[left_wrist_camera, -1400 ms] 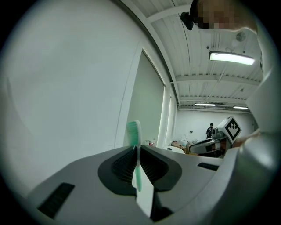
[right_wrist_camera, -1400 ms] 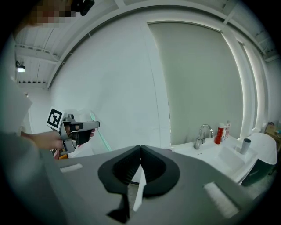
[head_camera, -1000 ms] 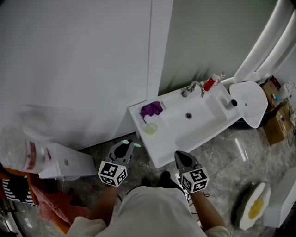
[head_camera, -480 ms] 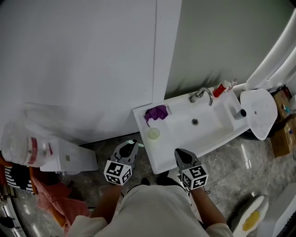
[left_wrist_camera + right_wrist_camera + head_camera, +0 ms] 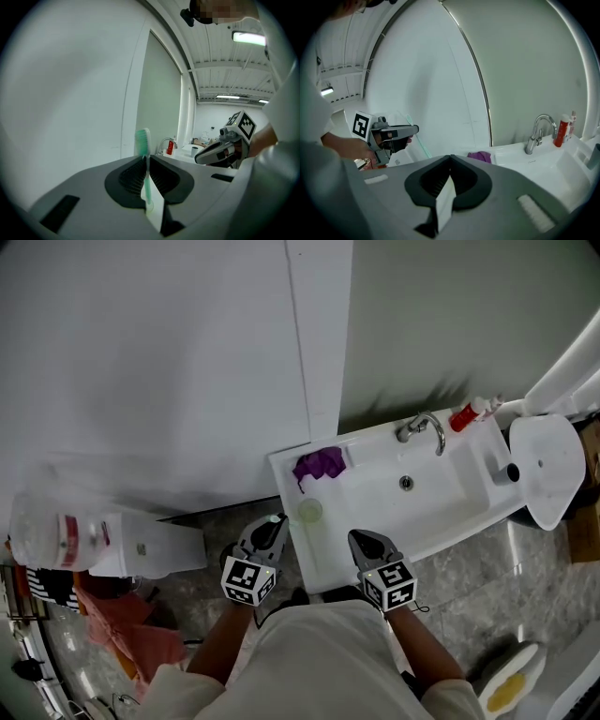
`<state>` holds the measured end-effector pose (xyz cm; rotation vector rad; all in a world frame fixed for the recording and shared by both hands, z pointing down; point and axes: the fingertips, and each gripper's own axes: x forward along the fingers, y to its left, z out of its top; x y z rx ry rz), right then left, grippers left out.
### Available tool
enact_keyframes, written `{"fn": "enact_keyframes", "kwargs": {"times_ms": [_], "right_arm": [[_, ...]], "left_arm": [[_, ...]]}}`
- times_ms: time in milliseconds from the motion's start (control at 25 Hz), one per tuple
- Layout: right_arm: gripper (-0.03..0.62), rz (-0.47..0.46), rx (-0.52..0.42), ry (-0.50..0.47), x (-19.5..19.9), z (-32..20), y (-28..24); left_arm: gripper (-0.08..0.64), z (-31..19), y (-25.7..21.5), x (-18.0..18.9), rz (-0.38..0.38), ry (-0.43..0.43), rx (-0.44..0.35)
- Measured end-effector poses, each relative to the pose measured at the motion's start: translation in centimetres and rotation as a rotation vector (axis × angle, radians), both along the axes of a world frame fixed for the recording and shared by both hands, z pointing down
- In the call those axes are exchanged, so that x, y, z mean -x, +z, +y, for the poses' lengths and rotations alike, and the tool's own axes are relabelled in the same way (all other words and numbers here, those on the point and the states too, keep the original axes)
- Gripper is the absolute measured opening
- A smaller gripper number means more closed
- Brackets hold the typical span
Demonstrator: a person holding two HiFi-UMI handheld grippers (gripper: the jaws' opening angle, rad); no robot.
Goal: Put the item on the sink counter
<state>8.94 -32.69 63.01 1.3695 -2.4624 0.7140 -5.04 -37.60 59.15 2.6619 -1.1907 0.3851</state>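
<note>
left gripper (image 5: 146,157): jaws clamped on the lower handle of a green toothbrush (image 5: 143,140). the brush stands upright between the pads with its bristle head above the jaw line, at centre frame in the left gripper view. gripping low on the handle leaves most of the length free, probably so the head can be laid down without the jaws touching the surface.

right gripper (image 5: 450,158): jaws closed together with nothing between them. it carries no load and is held level beside the other tool, apparently in reserve.

in the head view, both grippers sit at lower centre of the frame and point up-frame. the left gripper is just off the left front corner of the sink counter (image 5: 317,557); the right gripper is over its front edge. the toothbrush is therefore beside the counter, not yet above it or on it.

counter contents, head view:
- purple cloth (image 5: 319,465) at the back left corner.
- pale round cup (image 5: 308,511) just in front of the cloth.
- faucet (image 5: 422,426) and red bottle (image 5: 466,415) along the back edge, right of centre.

judgement: the task is at the carry stage. the bare strip at the front left of the counter, below the cup, looks like the nearest free place for the brush.
</note>
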Motion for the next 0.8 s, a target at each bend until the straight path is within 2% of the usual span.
{"fn": "enact_keyframes", "kwargs": {"times_ms": [160, 360, 800], "right_arm": [[0.011, -0.013, 0.034, -0.034, -0.6, -1.6, 2.0], [0.011, -0.030, 0.063, -0.065, -1.4, -2.7, 4.1], [0.011, -0.042, 0.121, -0.080, -3.1, -4.5, 7.7]], "left_arm": [[0.029, -2.0, 3.2, -1.5, -0.074, 0.008, 0.024], [0.029, -3.7, 7.1, -2.9, -0.107, -0.009, 0.080], [0.029, -5.5, 15.8, -5.0, -0.246, -0.043, 0.163]]}}
